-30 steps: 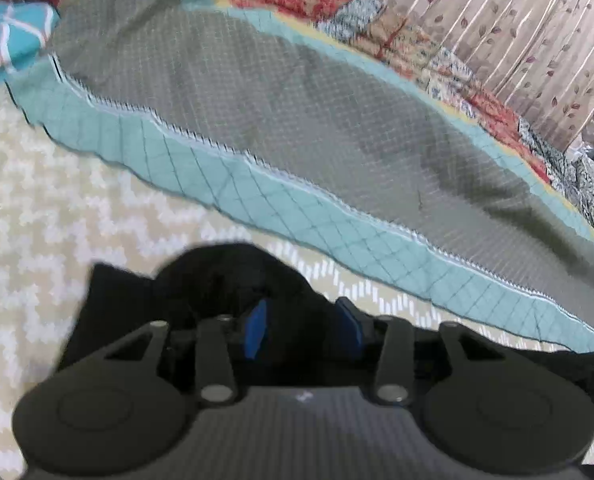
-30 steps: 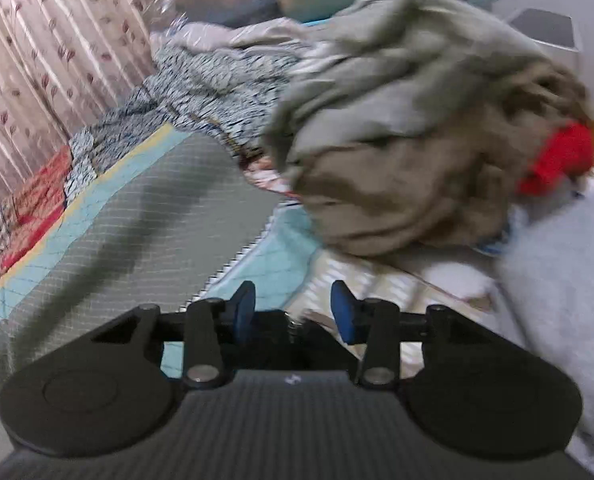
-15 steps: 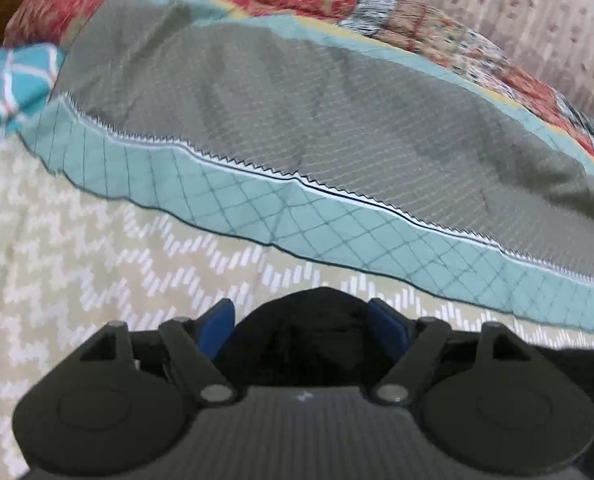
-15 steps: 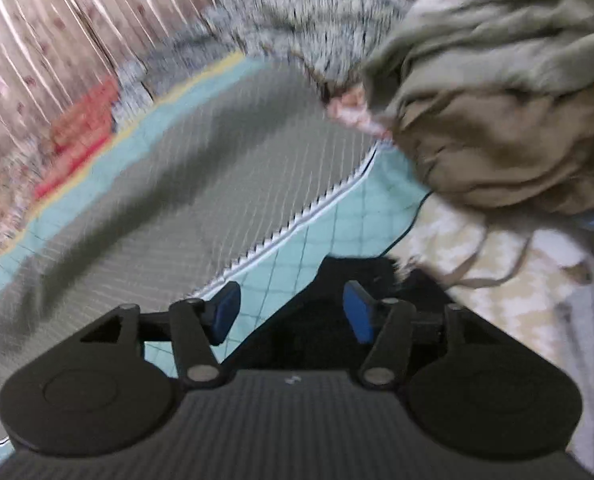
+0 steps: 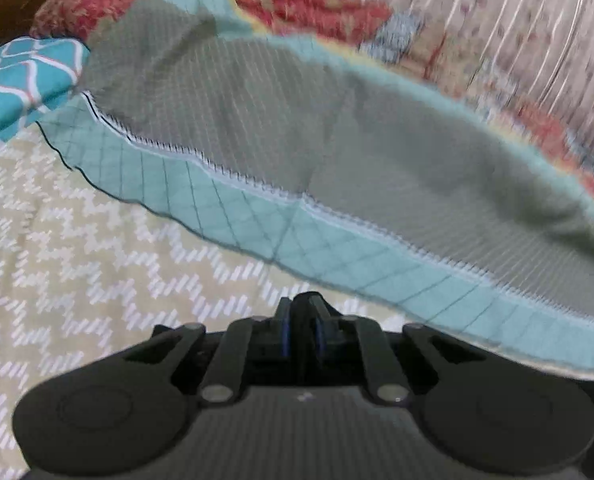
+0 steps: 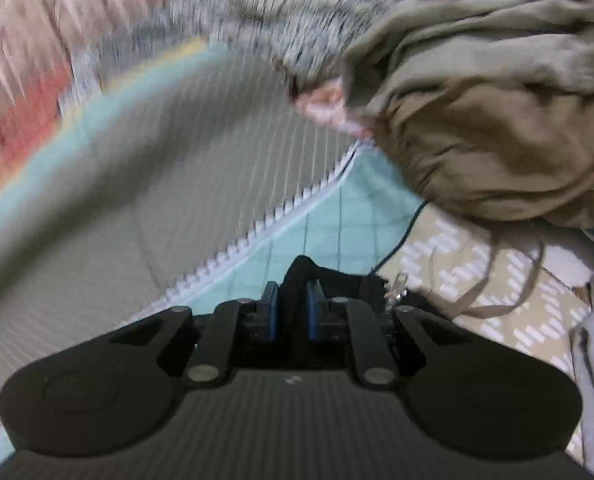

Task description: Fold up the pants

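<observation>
Pants (image 6: 297, 276): black | bunched fold pinched in right gripper (image 6: 293, 300), jaws closing

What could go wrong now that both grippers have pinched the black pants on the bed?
The right gripper, jaws closing, pinches only a small bunch of the pants, and the left gripper an even thinner bit, so either could slip out on lifting. The drawstring trailing from the tan clothes pile lies close by the right gripper and might snag or get dragged along.

Black pants (image 6: 297, 276) pinched up in bunched folds on bed.
</observation>
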Demonstrator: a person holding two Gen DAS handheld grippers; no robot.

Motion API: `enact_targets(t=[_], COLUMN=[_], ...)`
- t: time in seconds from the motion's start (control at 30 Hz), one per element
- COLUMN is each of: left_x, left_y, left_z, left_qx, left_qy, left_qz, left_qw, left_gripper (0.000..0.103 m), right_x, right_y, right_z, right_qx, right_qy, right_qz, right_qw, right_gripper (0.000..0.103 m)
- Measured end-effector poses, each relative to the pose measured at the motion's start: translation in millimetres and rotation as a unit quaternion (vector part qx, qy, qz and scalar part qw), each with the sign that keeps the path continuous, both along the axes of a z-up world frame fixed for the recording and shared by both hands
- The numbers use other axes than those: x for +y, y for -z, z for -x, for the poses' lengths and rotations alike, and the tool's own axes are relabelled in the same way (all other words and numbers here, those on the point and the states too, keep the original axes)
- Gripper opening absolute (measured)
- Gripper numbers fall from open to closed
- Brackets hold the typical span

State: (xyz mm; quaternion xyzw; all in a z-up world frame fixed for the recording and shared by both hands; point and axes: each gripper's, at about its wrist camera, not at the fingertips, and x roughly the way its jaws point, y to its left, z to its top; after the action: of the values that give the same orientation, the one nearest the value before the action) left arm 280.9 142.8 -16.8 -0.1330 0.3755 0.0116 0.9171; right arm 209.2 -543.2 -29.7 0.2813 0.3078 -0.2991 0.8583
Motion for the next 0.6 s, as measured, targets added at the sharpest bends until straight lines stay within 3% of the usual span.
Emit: enact_targets(t=[0.17, 0.27, 0.4, 0.43, 0.5, 0.6], left_x=[19, 35, 54, 59, 71, 88], left_y=[-45, -56, -54, -51, -47, -32], left_z=[60, 104, 164, 180, 207, 241], left_qx=[-0.057, -0.069, -0.059, -0.055, -0.048, -0.023], left_qy=[0.003, 0.0, -0.01, -0.02, -0.038, -0.055], left_qz=[0.053, 0.084, 0.104, 0.101, 0.098, 0.123], left_qw=[0.9969, 0.9941, 0.9928, 0.9931, 0.9934, 0.9907], left_gripper=[0.01, 0.01, 0.008, 0.002, 0.002, 0.002], right_x=[-4, -4, -1, -1, 2, 11], right_y=[-42, -53, -54, -52, -45, -26], right_z=[82, 148, 239, 261, 306, 354], right_qx=[-0.116, -0.155, -0.172, -0.172, -0.172, -0.163], right_qy=[0.003, 0.009, 0.029, 0.035, 0.051, 0.067], right_qz=[-0.049, -0.075, -0.097, -0.102, -0.111, -0.126], right_qw=[0.992, 0.985, 0.98, 0.979, 0.977, 0.976], right_gripper=[0.016, 0.016, 0.016, 0.016, 0.015, 0.015])
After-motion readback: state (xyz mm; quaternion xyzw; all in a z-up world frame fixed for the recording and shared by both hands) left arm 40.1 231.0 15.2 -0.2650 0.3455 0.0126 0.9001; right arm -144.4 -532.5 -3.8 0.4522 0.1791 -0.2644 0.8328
